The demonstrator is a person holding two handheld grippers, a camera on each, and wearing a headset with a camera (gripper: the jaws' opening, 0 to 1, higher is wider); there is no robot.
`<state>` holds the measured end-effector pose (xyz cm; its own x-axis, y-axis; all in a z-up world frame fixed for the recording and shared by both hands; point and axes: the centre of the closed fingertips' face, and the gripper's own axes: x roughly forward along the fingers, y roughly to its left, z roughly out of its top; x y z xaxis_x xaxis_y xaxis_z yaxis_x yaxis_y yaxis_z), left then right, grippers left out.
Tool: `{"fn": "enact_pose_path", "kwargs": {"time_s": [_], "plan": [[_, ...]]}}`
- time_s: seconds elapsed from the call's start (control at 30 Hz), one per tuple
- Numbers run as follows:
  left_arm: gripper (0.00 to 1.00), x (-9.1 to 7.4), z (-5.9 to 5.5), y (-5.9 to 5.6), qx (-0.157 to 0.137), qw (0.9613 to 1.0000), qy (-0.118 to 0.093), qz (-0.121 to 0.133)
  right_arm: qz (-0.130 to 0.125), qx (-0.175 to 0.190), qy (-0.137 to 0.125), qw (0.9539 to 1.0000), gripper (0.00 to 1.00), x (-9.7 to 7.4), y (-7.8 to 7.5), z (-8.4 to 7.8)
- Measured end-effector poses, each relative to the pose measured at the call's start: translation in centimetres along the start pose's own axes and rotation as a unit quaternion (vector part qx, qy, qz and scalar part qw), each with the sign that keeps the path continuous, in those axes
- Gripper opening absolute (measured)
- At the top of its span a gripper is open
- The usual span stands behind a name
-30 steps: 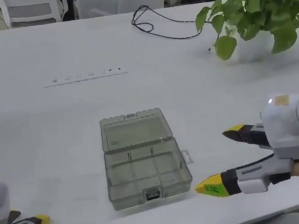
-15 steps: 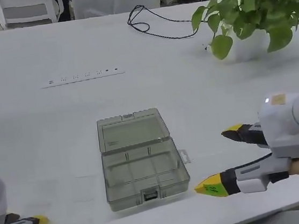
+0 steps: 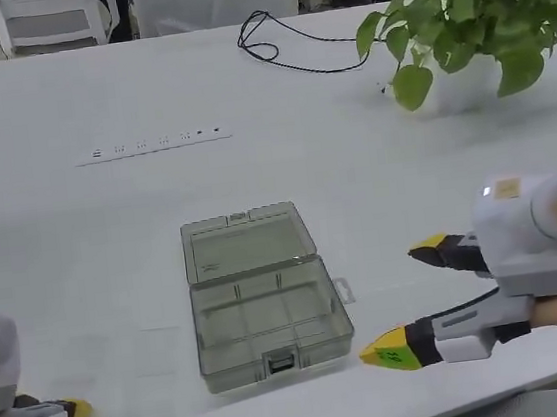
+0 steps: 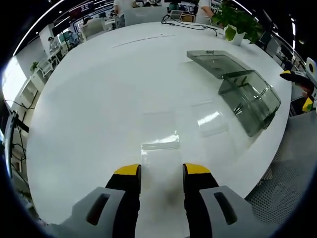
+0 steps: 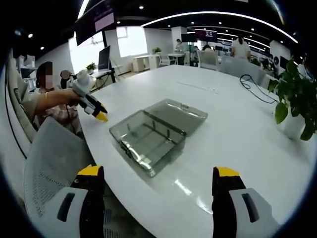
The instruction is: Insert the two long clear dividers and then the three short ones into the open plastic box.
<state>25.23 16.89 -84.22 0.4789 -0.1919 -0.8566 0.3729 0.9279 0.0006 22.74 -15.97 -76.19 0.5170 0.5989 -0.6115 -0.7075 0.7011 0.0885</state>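
Note:
The smoky clear plastic box sits near the table's front edge with its lid laid open behind it; it also lies ahead in the right gripper view. Several flat clear dividers lie on the table just ahead of my left gripper, which is open and holds nothing. They show only faintly in the head view, left of the box. My right gripper hovers wide open to the right of the box, nothing between its fingers.
A potted plant stands at the back right, a black cable at the back and a white power strip beyond the box. The table's front edge runs close below both grippers. A mesh chair stands beside the table.
The right gripper has edged slightly left toward the box. The left gripper has sunk a little at the lower left. The box and dividers have not moved.

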Motion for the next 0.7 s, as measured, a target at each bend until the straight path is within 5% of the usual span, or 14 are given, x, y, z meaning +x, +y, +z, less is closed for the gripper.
{"fn": "enact_pose_path", "kwargs": {"time_s": [0.2,0.43,0.7], "plan": [[0.30,-0.3,0.2,-0.1,-0.002,1.0000,-0.009,0.003,0.005,0.063,-0.044,0.9971,0.85,-0.1,0.1,1.2],[0.30,-0.7,0.3,-0.5,-0.009,0.9996,-0.024,0.011,0.005,0.087,-0.067,0.9940,0.81,-0.2,0.2,2.4],[0.30,-2.6,2.4,-1.8,-0.023,0.9956,-0.088,0.022,0.018,0.135,-0.120,0.9834,0.67,0.2,1.3,4.6]]}}
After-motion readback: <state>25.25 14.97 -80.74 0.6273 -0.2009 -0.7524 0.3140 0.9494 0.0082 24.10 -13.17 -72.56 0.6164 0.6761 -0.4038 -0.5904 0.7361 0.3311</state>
